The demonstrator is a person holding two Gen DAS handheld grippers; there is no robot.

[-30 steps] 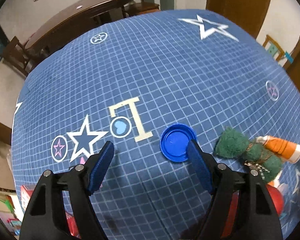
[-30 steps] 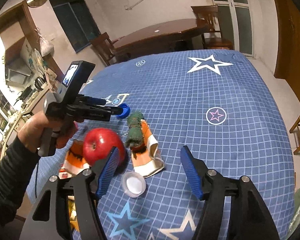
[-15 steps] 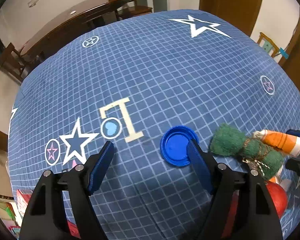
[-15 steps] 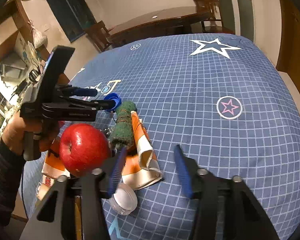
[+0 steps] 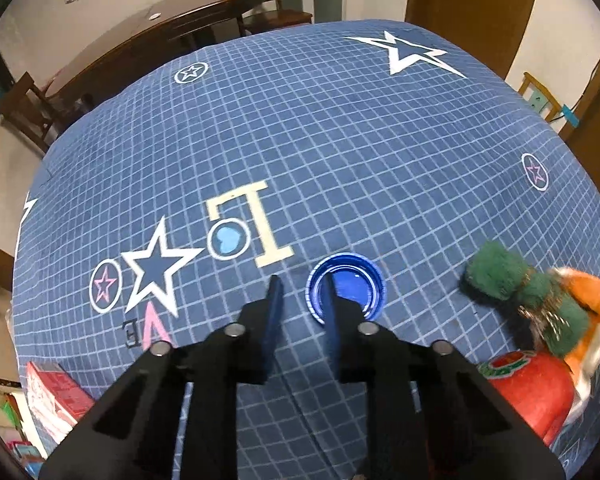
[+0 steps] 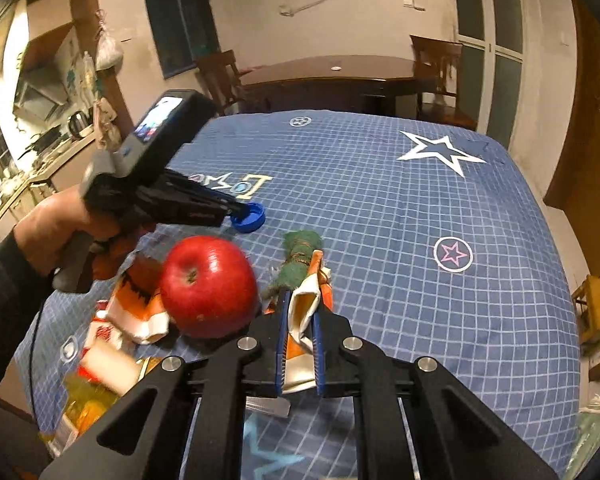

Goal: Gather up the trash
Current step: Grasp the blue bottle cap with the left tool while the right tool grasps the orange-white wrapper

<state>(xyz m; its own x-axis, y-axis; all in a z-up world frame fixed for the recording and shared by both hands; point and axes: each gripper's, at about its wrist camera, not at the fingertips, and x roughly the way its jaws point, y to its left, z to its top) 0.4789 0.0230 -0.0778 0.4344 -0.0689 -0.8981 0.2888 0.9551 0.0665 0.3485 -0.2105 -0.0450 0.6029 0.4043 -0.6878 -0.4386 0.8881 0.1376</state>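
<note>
Two trash bits: blue cap (image 5: 346, 289), orange-white wrapper (image 6: 300, 320) crumpled.

We see the orange wrapper (image 5: 596, 300) blurred near the counter's right edge. The left gripper's finger (image 5: 332, 312) covers part of the blue cap (image 5: 356, 288); we cannot tell whether its rim is pinched. Packets (image 6: 100, 376) at the counter's near left corner smear together.
</note>
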